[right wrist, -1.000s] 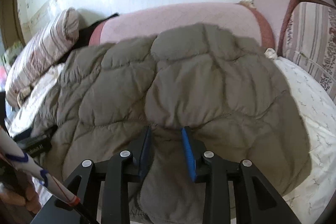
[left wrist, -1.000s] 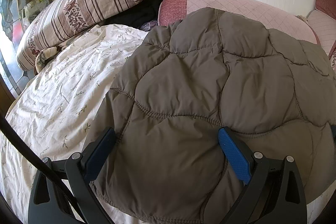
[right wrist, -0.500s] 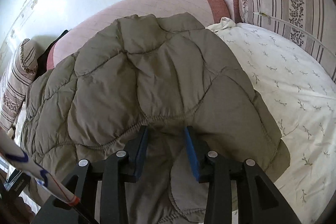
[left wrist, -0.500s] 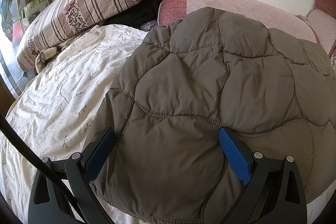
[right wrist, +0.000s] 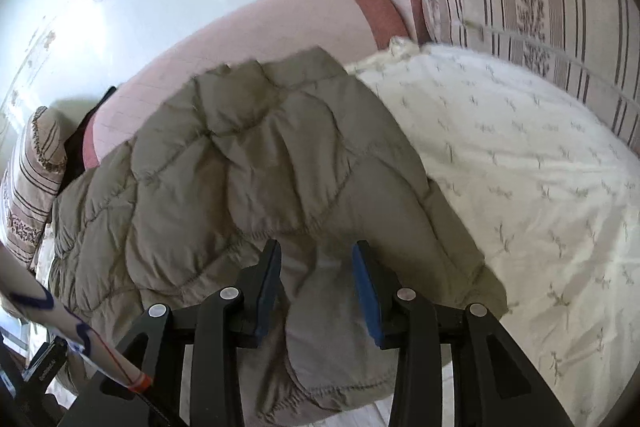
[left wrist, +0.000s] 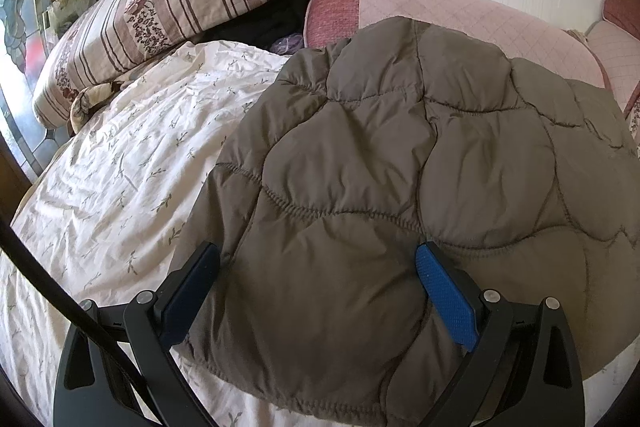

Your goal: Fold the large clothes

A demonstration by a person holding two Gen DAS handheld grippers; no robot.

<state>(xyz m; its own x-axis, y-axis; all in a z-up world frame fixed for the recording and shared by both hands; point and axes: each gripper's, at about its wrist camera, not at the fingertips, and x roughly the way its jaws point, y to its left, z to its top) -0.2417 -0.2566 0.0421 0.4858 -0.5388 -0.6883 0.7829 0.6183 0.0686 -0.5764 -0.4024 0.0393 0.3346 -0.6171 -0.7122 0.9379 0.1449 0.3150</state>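
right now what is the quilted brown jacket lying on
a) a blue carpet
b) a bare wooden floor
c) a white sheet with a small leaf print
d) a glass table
c: the brown quilted jacket is spread across the white leaf-print sheet on the bed, which shows on both sides of it in the two wrist views.

No legible text, label, brand, number or sign in either view. One candidate only: a black device [right wrist: 47,367] at the lower left edge of the right wrist view carries a short line of pale lettering, too small and too blurred to read. Blue strokes on the white rod [right wrist: 60,323] beside it form no readable character
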